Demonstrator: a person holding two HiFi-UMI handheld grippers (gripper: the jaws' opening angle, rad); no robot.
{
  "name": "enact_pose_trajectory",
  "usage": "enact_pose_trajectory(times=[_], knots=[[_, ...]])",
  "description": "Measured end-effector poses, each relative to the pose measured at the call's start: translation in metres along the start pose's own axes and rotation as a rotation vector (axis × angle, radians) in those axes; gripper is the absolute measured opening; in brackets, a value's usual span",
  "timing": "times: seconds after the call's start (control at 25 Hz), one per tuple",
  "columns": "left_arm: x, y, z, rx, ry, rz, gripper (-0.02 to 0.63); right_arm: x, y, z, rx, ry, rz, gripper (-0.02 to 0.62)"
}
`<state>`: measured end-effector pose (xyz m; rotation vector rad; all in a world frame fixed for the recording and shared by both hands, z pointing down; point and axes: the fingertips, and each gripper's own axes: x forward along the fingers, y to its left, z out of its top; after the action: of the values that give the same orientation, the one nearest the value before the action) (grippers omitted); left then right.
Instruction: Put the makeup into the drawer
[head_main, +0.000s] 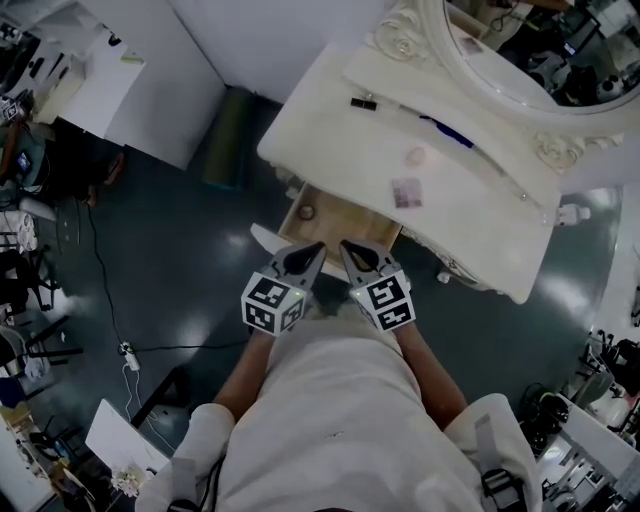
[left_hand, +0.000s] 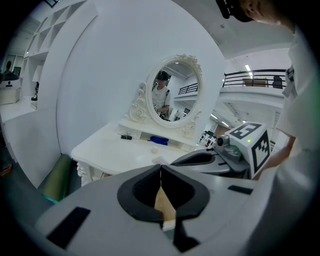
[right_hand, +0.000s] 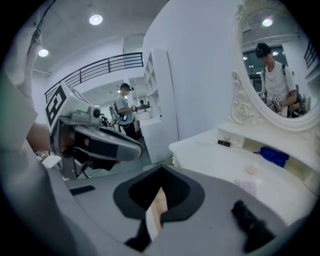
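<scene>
Left gripper (head_main: 312, 254) and right gripper (head_main: 350, 254) were both fully closed and empty, near the open wooden drawer (head_main: 345, 222). The flat pinkish rectangular makeup palette (head_main: 406, 193) lay on the white dresser top (head_main: 320, 130). Judged light, rigid, slippery: pinch across its edges.

Wood drawer (head_main: 345, 228) open; pink compact (head_main: 414, 156) & sq. palette (head_main: 407, 193) on vanity top (head_main: 330, 130)

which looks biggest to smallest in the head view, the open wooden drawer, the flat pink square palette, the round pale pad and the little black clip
1. open wooden drawer
2. flat pink square palette
3. round pale pad and little black clip: too alike in size to rank
</scene>
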<state>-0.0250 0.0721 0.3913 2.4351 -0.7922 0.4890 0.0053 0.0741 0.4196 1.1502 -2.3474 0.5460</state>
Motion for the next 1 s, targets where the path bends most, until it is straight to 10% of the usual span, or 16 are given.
enact_pose_trajectory(times=[1.0], knots=[[0.018, -0.029, -0.004, 0.030, 0.012, -0.003, 0.011, -0.029, -0.018, -0.004, 0.008, -0.025, 0.010, 0.014]])
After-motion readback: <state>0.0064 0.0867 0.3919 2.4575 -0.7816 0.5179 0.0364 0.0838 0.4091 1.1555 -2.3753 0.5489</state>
